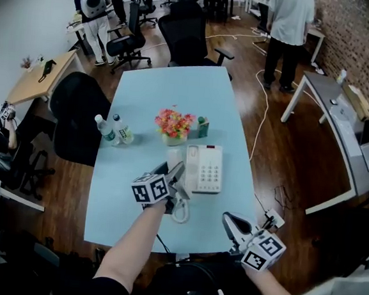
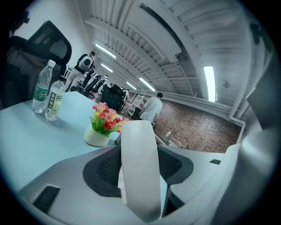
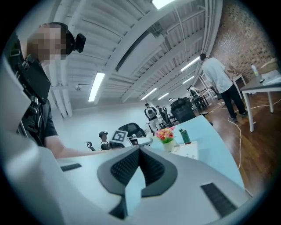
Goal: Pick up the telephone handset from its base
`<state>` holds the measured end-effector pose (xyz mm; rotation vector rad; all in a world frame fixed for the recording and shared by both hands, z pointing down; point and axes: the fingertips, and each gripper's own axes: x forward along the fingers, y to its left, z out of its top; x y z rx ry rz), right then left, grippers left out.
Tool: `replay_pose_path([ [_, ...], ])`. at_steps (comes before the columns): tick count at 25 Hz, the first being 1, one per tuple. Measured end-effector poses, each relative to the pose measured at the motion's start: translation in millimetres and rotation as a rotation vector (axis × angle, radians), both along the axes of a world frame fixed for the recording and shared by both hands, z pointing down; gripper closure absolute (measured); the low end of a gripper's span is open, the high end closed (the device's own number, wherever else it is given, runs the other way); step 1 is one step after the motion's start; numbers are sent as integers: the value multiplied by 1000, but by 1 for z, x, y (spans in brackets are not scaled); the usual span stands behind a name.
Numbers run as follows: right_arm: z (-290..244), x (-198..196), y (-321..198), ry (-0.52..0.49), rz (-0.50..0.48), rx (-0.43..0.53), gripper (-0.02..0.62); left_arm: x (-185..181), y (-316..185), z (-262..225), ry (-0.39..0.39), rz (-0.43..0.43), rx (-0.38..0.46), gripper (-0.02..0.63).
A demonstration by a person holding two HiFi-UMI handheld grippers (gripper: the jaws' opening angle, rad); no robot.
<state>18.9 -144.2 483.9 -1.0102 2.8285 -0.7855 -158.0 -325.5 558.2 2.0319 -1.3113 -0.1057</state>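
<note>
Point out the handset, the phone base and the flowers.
handset point(image 2: 139, 169): left gripper view, middle of its white back.
phone base point(image 1: 208, 170): head view, its keypad.
flowers point(image 1: 174, 121): head view, the pink blooms.

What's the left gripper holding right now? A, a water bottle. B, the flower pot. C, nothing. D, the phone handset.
D: the left gripper view shows the white handset clamped between the pads of the left gripper.

Count: 2 water bottles point(image 1: 102, 130) point(image 1: 122, 129), 1 flowerpot point(image 1: 173, 127), 1 green flask point(image 1: 202, 126), 1 base point(image 1: 206, 169), 1 handset point(image 2: 139, 167), 2 grippers point(image 1: 171, 173) point(image 1: 228, 221), 1 table point(image 1: 177, 88).
</note>
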Motion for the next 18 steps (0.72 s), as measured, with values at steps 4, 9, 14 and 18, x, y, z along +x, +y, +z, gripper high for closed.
replay_pose_path([
  [4,-1,-25,12,-42,-29,-8,578,-25,54,-59,168,47,125,365],
  [9,-1,-55,29,-25,-108,-8,578,-59,114,-111,284,54,211,365],
  [14,-7,-74,35,-16,-149,13,578,-96,158,-134,290,22,236,365],
  [18,-3,-84,39,4,-166,13,579,-109,182,-140,355,10,256,365],
])
